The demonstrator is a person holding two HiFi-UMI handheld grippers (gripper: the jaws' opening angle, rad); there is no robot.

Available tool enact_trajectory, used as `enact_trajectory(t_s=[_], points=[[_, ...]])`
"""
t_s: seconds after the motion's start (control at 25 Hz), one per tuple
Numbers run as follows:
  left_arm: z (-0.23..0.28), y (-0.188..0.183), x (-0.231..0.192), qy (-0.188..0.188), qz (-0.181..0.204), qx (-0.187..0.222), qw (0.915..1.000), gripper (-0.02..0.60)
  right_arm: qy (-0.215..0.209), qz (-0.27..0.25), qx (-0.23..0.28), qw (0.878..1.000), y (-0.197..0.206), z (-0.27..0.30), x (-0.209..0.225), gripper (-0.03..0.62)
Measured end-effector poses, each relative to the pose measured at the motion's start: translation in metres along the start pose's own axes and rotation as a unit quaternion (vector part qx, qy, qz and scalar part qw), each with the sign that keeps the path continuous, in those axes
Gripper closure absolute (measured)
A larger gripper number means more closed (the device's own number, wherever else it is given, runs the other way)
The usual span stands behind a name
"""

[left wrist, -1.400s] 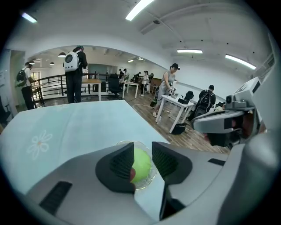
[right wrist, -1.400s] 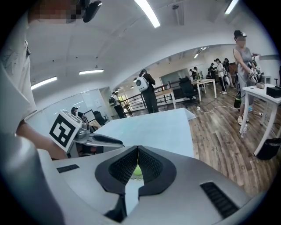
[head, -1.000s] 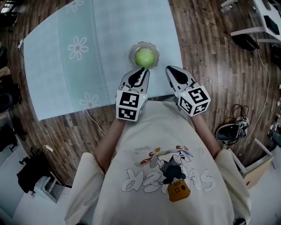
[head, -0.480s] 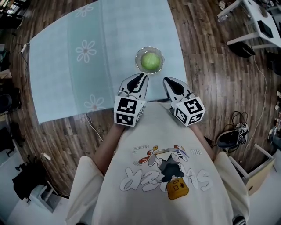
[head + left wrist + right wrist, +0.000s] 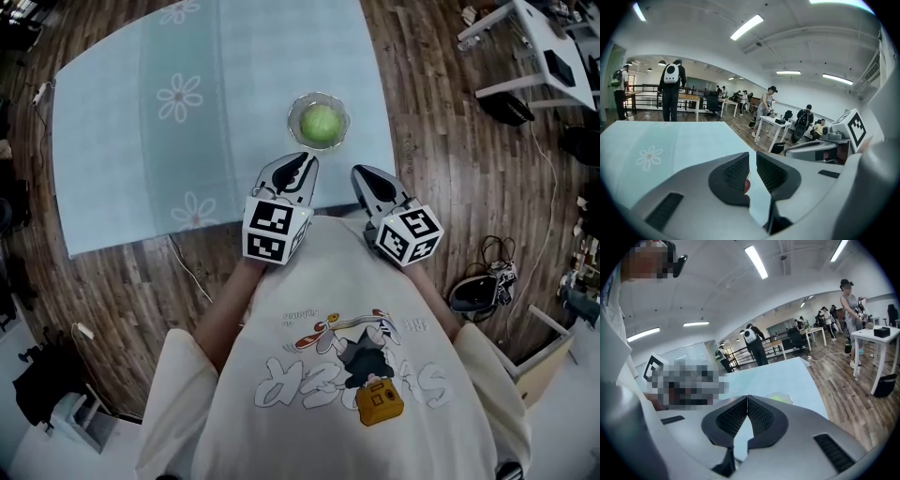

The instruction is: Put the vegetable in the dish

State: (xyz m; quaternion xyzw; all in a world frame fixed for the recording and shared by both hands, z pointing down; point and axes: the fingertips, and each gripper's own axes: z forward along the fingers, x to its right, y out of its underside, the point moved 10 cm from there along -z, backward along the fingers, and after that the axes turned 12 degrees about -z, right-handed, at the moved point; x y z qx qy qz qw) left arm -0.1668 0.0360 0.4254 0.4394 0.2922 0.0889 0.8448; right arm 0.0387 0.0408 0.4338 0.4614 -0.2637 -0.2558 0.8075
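Spreading wide to the left, the pale blue cloth (image 5: 122, 141) meets wood floor (image 5: 450, 141) on the right. Left gripper (image 5: 304, 160) and right gripper (image 5: 358, 172), both closed and empty, hover over its near edge. Near the right edge, the glass dish (image 5: 293, 114) holds the green vegetable (image 5: 320, 123).

I am looking into a large open-plan office, half workroom. Long white strip lights (image 5: 746, 26) are glowing across the white ceiling, and dark brown wood-plank flooring (image 5: 450, 187) is running through the whole room. People are working at white rectangular desks on thin white legs (image 5: 774, 123). One person in a light top (image 5: 765, 101) is standing at a desk, and another person wearing a white backpack (image 5: 671, 86) is standing by a black metal railing (image 5: 644, 88). Black office chairs (image 5: 714, 100) are standing around wooden-topped tables (image 5: 689, 97), and a tangle of black cables (image 5: 494, 251) is lying on the floor.
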Motion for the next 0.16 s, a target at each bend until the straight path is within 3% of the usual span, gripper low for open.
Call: enact_trajectory(t_s=[0.16], points=[[0.005,-0.017,-0.020,-0.005,0.000,0.019,0.9998,0.526,-0.074,-0.024,-0.014,0.997,-0.015,0.033,0.002,0.572]])
